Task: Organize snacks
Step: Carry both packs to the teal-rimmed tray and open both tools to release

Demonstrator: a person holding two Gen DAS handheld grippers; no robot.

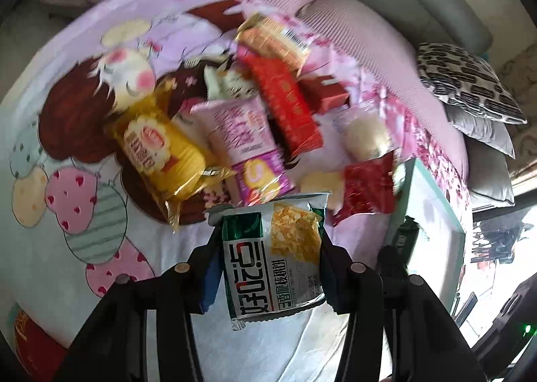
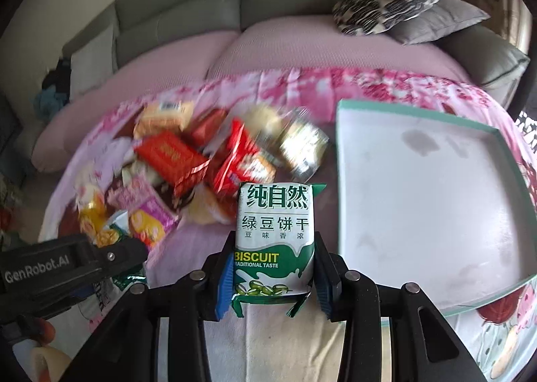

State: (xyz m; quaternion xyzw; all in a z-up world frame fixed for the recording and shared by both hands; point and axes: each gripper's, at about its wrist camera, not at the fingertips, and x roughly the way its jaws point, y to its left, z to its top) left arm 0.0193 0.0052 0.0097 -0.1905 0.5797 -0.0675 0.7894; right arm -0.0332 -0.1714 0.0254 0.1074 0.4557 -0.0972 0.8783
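Note:
My left gripper (image 1: 268, 257) is shut on a green and white walnut-crisp packet (image 1: 275, 254), held above the cartoon-print cloth. My right gripper (image 2: 273, 268) is shut on a white and green mung-bean biscuit packet (image 2: 275, 237), lifted off the cloth. A pile of snack packets lies beyond: a yellow one (image 1: 157, 150), a pink one (image 1: 245, 143), red ones (image 1: 288, 106) (image 2: 171, 157). In the right wrist view the left gripper (image 2: 114, 247) shows at lower left with its packet. An empty white box with a teal rim (image 2: 433, 187) sits to the right of the pile.
The cloth (image 1: 60, 241) covers a pink sofa seat (image 2: 302, 46) with grey backrests (image 2: 188, 6). Patterned and grey cushions (image 2: 402, 2) lie at the back right. The teal-rimmed box edge (image 1: 433, 200) shows at right in the left wrist view. A person's fingers (image 2: 40, 335) hold the left gripper.

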